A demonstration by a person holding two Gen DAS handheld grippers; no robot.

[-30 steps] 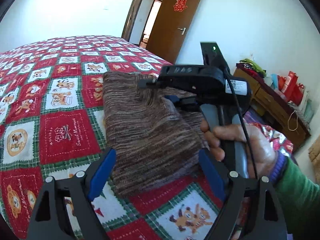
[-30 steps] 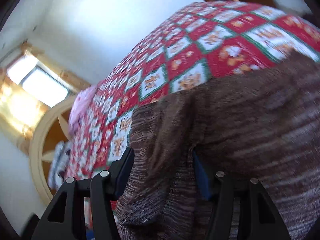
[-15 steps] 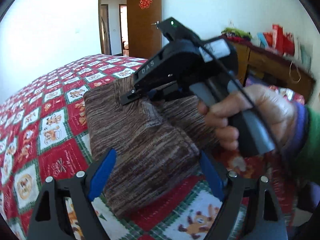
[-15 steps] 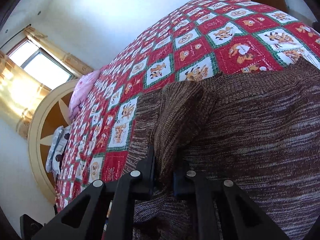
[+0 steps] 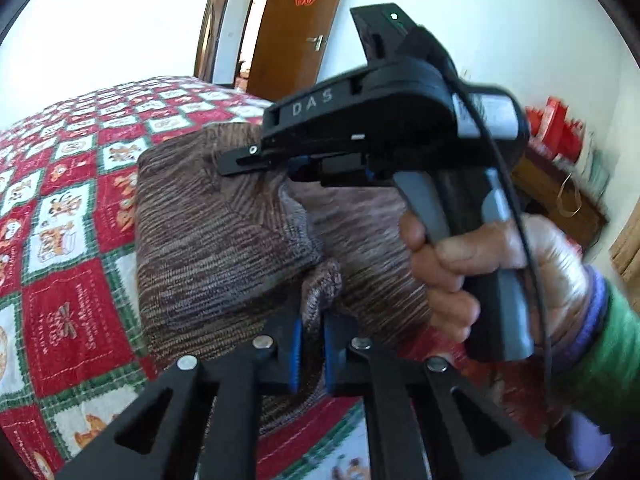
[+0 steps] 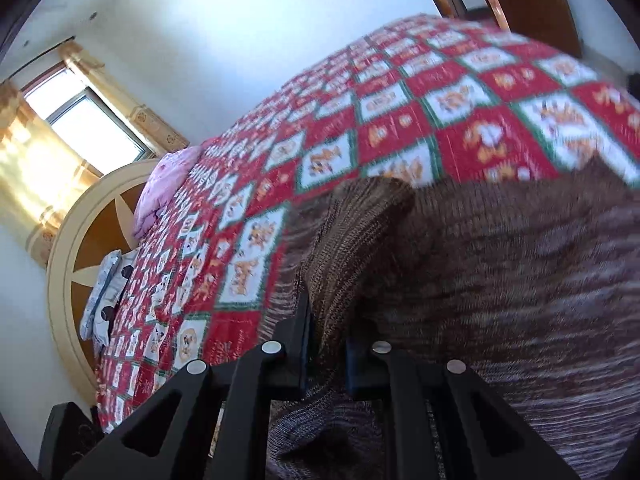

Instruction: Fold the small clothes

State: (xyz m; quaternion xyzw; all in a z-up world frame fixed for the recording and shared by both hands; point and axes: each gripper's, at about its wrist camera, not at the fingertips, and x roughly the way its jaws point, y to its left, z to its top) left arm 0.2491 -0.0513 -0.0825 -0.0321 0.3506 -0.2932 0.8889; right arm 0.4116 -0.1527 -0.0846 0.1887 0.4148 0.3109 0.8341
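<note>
One brown knit garment (image 5: 224, 240) lies on one bed (image 5: 68, 312), near its foot edge. Two grippers: the left (image 5: 310, 354) and the right (image 6: 326, 354), each pinching a fold of the knit. One hand (image 5: 492, 276) shows. At the head end, one pink quilt (image 6: 164, 188) and one spotted pillow (image 6: 106, 292). One door (image 5: 296, 28), one window (image 6: 84, 120).

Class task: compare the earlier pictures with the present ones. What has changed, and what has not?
The left gripper has just closed its fingers on a fold of the brown knit garment; earlier they stood open around it. The right gripper has closed tighter on its fold. The garment stays on the red patchwork quilt.
</note>
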